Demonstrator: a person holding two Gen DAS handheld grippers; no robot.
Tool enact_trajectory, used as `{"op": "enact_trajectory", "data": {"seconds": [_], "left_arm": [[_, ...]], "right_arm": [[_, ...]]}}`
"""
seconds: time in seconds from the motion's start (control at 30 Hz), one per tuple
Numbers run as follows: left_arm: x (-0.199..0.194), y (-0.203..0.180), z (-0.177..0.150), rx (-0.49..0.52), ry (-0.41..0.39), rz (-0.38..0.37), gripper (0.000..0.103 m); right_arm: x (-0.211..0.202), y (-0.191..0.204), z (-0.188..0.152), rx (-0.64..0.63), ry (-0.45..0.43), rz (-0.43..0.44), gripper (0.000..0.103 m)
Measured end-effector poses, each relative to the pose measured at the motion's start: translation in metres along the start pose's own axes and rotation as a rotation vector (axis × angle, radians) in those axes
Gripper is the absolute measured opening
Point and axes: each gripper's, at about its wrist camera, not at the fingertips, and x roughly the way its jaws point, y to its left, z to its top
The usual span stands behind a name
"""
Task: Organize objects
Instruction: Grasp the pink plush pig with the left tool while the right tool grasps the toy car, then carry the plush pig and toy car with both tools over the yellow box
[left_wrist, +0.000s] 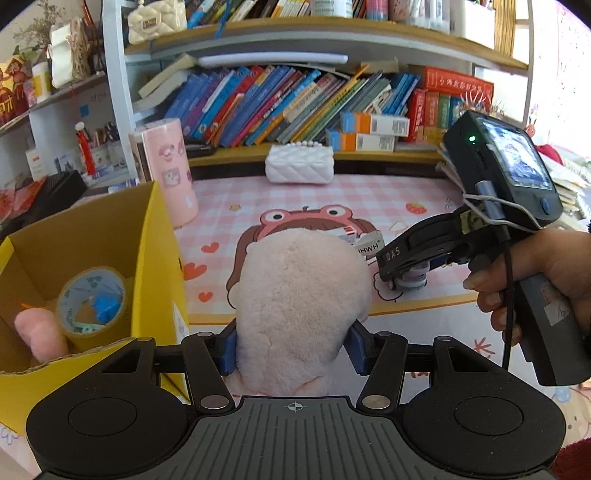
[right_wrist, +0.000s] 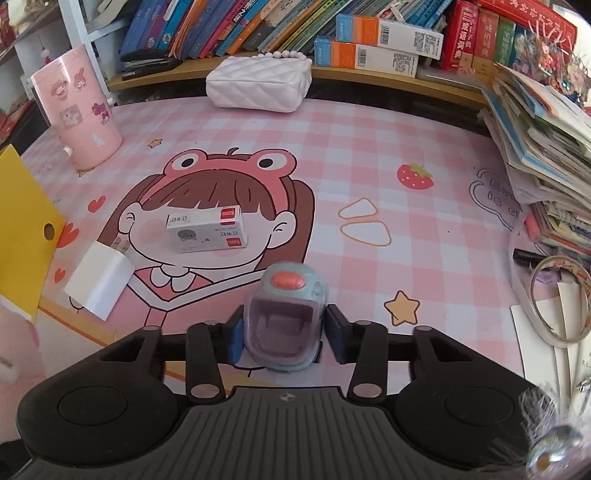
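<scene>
My left gripper (left_wrist: 293, 350) is shut on a pale pink plush toy (left_wrist: 301, 299) and holds it above the desk mat, just right of an open yellow cardboard box (left_wrist: 155, 258). The box holds a roll of tape (left_wrist: 94, 302) and a pink plush piece (left_wrist: 40, 334). My right gripper (right_wrist: 284, 341) has its blue pads around a small blue-grey toy with an orange button (right_wrist: 286, 317), resting on the mat. It also shows in the left wrist view (left_wrist: 406, 275). A white staple box (right_wrist: 207, 229) and a white charger plug (right_wrist: 101, 280) lie on the mat.
A pink cartoon desk mat (right_wrist: 351, 155) covers the desk. A pink cylinder (right_wrist: 79, 114) stands at the back left, a white quilted purse (right_wrist: 258, 85) at the back. A tall stack of books and papers (right_wrist: 543, 147) fills the right side. A bookshelf (left_wrist: 295, 107) runs behind.
</scene>
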Motion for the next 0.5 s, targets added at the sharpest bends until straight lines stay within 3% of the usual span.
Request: {"op": "enact_trajectory", "data": {"seconds": [0.27,0.5], "left_arm": [[-0.022,0.013,-0.004,-0.022,-0.05,-0.062,0.055],[-0.055,0.033,-0.014,-0.012,-0.111,-0.123,0.055]], "right_arm": [[-0.065,0.005,-0.022,0.043,-0.09,0.016,0.04],[-0.121,0.026,-0.063,0.073,-0.14,-0.011,0.04]]}}
